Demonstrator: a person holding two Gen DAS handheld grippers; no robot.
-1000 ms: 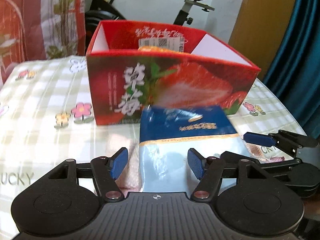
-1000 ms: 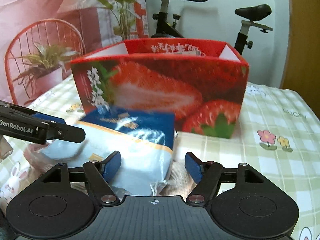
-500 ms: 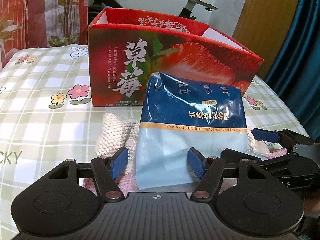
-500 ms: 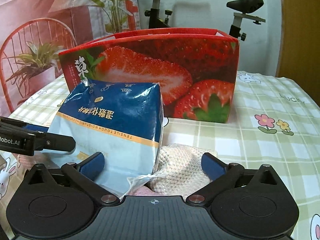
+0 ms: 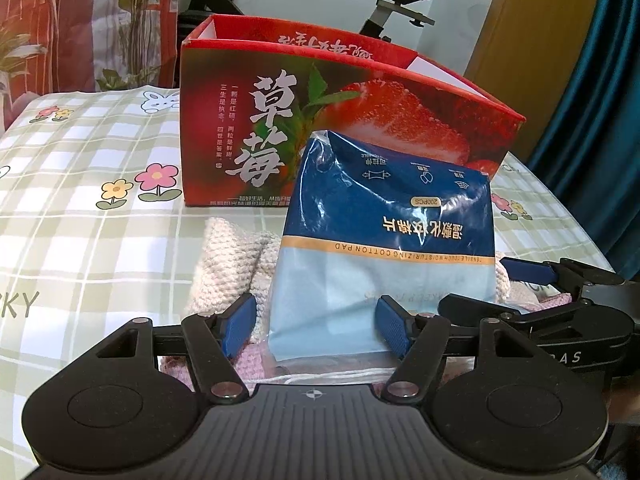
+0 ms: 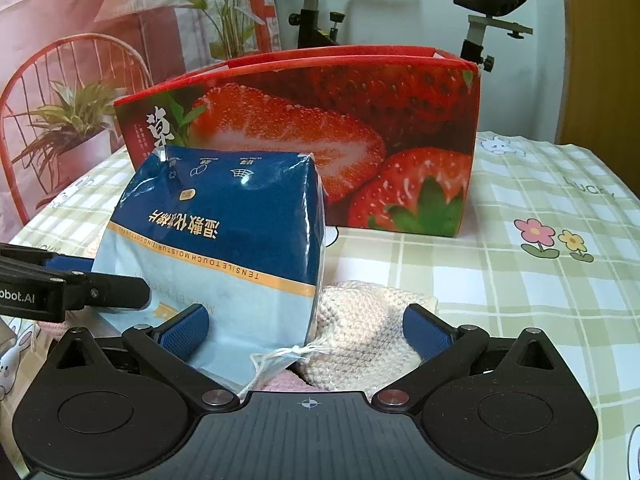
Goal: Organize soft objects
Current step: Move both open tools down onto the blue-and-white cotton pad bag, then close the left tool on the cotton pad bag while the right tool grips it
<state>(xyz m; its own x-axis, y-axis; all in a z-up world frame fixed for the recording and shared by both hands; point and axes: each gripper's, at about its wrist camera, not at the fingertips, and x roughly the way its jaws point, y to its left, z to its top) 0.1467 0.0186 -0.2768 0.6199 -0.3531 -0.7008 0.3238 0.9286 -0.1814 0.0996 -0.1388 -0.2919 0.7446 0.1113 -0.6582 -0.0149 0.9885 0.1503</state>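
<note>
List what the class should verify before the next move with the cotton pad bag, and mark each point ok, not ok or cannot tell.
1. Right tongs released: ok. The jaws have just been opening and stand wide, pads clear of the cotton pad bag.
2. Left tongs gripping the bag: cannot tell. A gap shows at one pad.
3. Bag upright: ok. It stands beside the cream knit.
4. Strawberry box open on top: ok.
5. Room inside the box: cannot tell. Its inside is hidden.
</note>
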